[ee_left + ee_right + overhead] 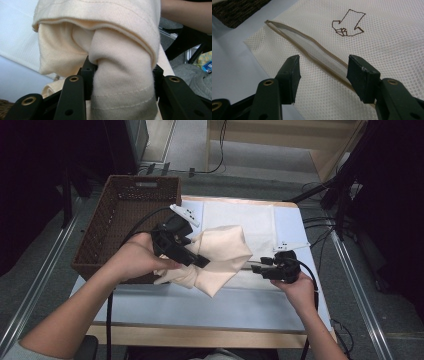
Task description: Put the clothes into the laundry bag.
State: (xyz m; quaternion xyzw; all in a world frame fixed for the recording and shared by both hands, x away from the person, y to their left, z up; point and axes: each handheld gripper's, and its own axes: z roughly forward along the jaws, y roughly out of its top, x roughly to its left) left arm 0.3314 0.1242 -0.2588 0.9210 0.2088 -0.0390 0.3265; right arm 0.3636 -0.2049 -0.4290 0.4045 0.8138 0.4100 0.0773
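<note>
Cloth point(220, 257), cream and bunched, hangs clamped in my left gripper point(200, 261), its pads pressed on a thick fold, as the left gripper view shows point(122, 82); it sits above the middle of the table point(210, 307), just in front of the white mesh bag point(250, 220) and beside the brown basket point(125, 215). My right gripper point(257, 266) rests low at the bag's near edge, jaws spread and holding nothing, straddling the bag's slit opening point(322, 56). To do this step well, I judge I should pinch only the upper lip of that opening and lift it, so the bundle can slide in without snagging, and keep the cloth gathered tight. My left hand point(132, 260) reaches in from the left, wrist level, gripper pointing right; my right hand point(300, 290) lies flat near the table, gripper aimed left toward the cloth
</note>
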